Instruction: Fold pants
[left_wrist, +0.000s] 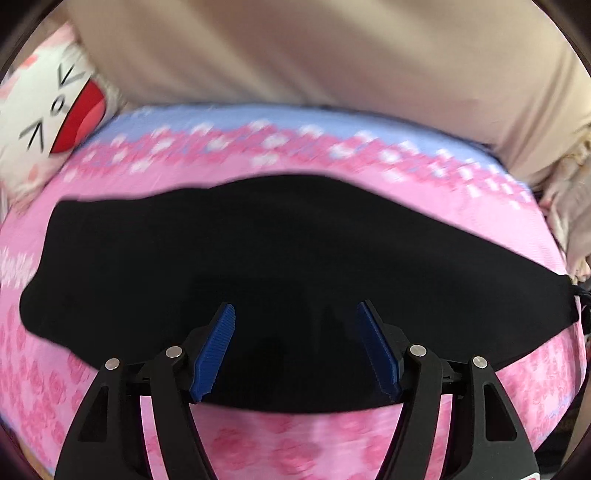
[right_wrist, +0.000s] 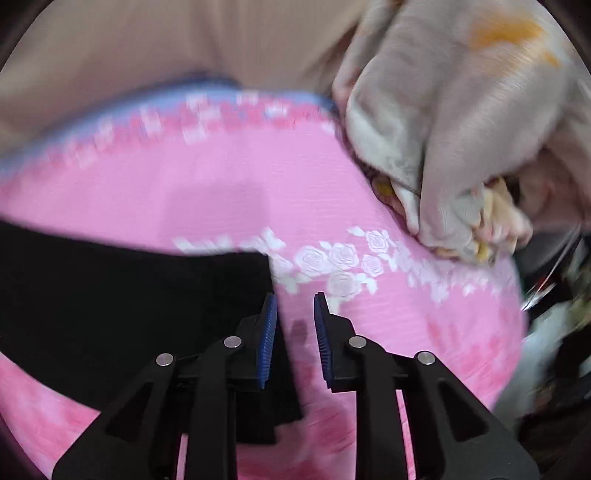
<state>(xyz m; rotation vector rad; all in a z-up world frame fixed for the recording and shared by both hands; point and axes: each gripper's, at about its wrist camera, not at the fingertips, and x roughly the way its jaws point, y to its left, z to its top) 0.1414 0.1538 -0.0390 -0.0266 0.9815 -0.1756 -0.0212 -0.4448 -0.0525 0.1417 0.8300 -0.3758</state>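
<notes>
One fold looks done, though blur hides layers: pants (left_wrist: 295, 258) lie flat under the wide-open, empty left gripper (left_wrist: 295, 314); right gripper (right_wrist: 293, 306), nearly closed, holds nothing.

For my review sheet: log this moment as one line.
left gripper: open over black pants | right gripper: narrow gap, empty, beside pants' end | surface: pink floral bedsheet

Your left gripper (left_wrist: 295, 314) and right gripper (right_wrist: 294, 301) share one build: black cut-out linkage arms, silver round pivot pins, ribbed blue pads (left_wrist: 216, 347) at twelve o'clock
</notes>
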